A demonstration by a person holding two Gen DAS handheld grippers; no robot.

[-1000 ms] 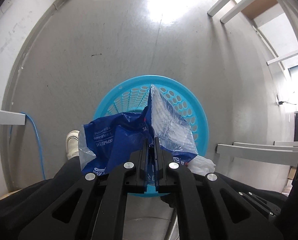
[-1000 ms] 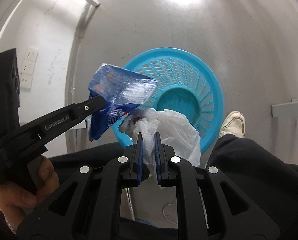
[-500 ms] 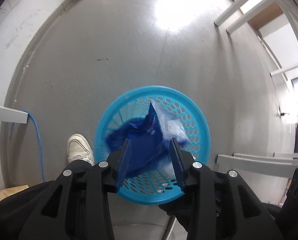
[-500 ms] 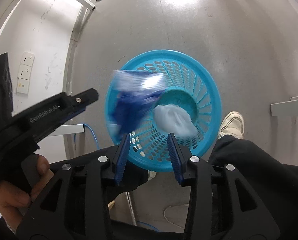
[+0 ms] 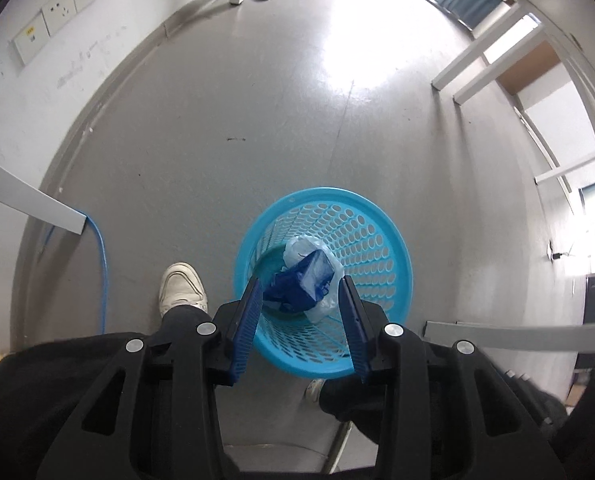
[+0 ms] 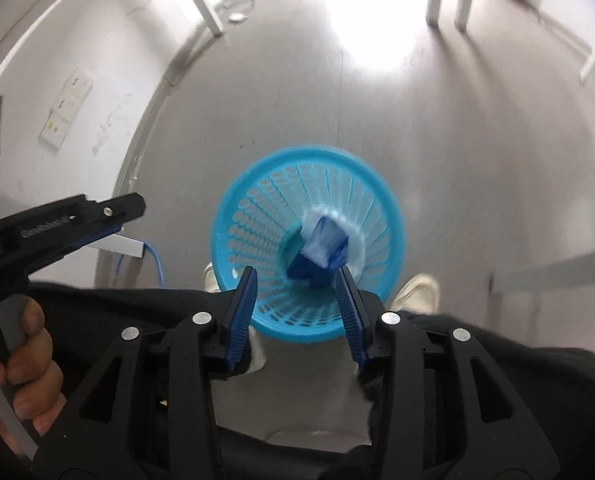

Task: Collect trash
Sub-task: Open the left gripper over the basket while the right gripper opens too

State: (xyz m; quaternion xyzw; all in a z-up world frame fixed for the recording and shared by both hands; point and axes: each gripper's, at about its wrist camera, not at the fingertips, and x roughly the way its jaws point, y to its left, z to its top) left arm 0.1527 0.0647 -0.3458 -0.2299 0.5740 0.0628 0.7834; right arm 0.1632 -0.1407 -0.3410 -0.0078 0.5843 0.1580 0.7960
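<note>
**Both jaws parted and empty, trash lies in the basket**

Jaws of the left gripper [image 5: 302,298] stand part open with nothing between the pads; they have just been opening. Jaws of the right gripper [image 6: 294,290] are also part open, just been opening further, nothing gripped.

Both grippers point steeply down over the blue basket [image 5: 381,236], which stands on the grey floor [image 5: 257,100]. In the left wrist view the basket's near rim sits between and below the blue fingers [image 5: 246,330].

At the basket's bottom, seen past the fingertips and well clear of them: the blue wrapper [image 5: 299,282] on top of the white plastic bag [image 5: 303,248]. Same pile in the right wrist view, blurred: blue wrapper [image 6: 321,250], white bag [image 6: 355,240] around it.

Left of the left jaws: a white shoe [image 5: 181,288] and a blue cable [image 5: 99,248] along the wall. In the right wrist view, far left of the jaws, the person's hand [image 6: 25,364] grips the left gripper's handle
</note>
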